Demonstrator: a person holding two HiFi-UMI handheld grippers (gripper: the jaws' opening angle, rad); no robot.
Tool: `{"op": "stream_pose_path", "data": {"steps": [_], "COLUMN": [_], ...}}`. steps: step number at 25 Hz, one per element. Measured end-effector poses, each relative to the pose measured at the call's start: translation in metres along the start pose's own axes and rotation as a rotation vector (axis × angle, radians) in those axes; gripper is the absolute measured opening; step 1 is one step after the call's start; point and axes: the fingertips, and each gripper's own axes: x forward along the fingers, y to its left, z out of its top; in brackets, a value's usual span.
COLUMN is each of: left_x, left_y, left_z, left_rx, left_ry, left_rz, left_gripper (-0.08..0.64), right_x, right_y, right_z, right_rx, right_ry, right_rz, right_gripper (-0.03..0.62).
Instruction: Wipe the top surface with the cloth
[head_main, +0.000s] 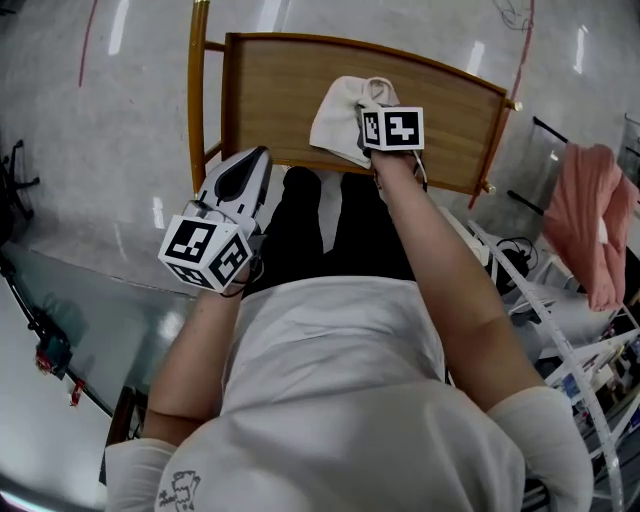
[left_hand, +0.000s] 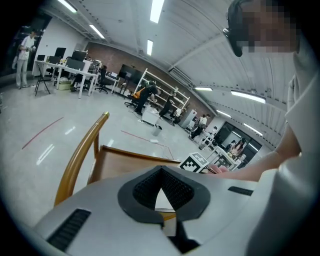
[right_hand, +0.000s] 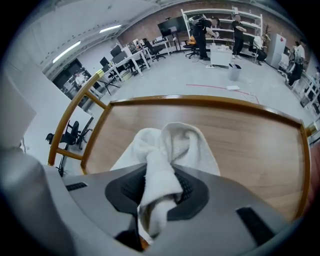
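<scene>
The wooden top surface (head_main: 275, 95) with its raised rim lies straight ahead of me. A white cloth (head_main: 340, 118) rests bunched on its near middle. My right gripper (head_main: 378, 105) is over the cloth's right side, shut on a twisted fold of it. In the right gripper view the cloth (right_hand: 172, 142) runs up between the jaws of the right gripper (right_hand: 160, 175) and spreads onto the wooden surface (right_hand: 250, 145). My left gripper (head_main: 252, 160) hovers at the surface's near left corner, shut and empty. The left gripper (left_hand: 161, 172) points over the wooden surface (left_hand: 120, 162).
A curved wooden rail (head_main: 196, 95) stands along the surface's left side. A pink cloth (head_main: 590, 225) hangs on a rack at the right, above cables and clutter. The rail (right_hand: 75, 117) and distant desks, shelves and people show in both gripper views.
</scene>
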Motion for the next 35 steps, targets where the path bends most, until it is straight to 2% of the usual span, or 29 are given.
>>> {"op": "stream_pose_path", "data": {"steps": [6,10,13,21,27,31,35], "left_x": [-0.020,-0.023,-0.024,-0.036,-0.034,-0.045,-0.061], "left_y": [0.025,0.031,0.026,0.012,-0.016,-0.053,-0.095], "left_z": [-0.009,-0.003,0.008,0.037,0.080,0.094,0.099], "left_rx": [-0.035,-0.031,-0.009,0.063,0.167,0.213,0.234], "left_ry": [0.000,-0.006,-0.015,-0.012,-0.042,-0.074,-0.110], "left_rz": [0.018,-0.005,-0.033,-0.103,-0.212,-0.257,-0.296], "left_gripper": [0.008,0.008,0.008,0.008,0.008,0.008,0.008], "right_x": [0.010,0.004,-0.019,-0.116,-0.217,-0.280,-0.335], "right_y": [0.021,0.024,0.027,0.047,0.055,0.062,0.066], "right_z": [0.002,0.010,0.024,0.072,0.111,0.106,0.084], "right_rx": [-0.023,-0.015,-0.030,-0.141,-0.174,-0.197,-0.211], "right_ry": [0.000,-0.017,-0.076,-0.283,-0.472,-0.575,-0.668], "right_rz": [0.000,0.014,0.033,0.109,0.078,0.073,0.055], "right_gripper": [0.089,0.089,0.089,0.089,0.089,0.089,0.089]}}
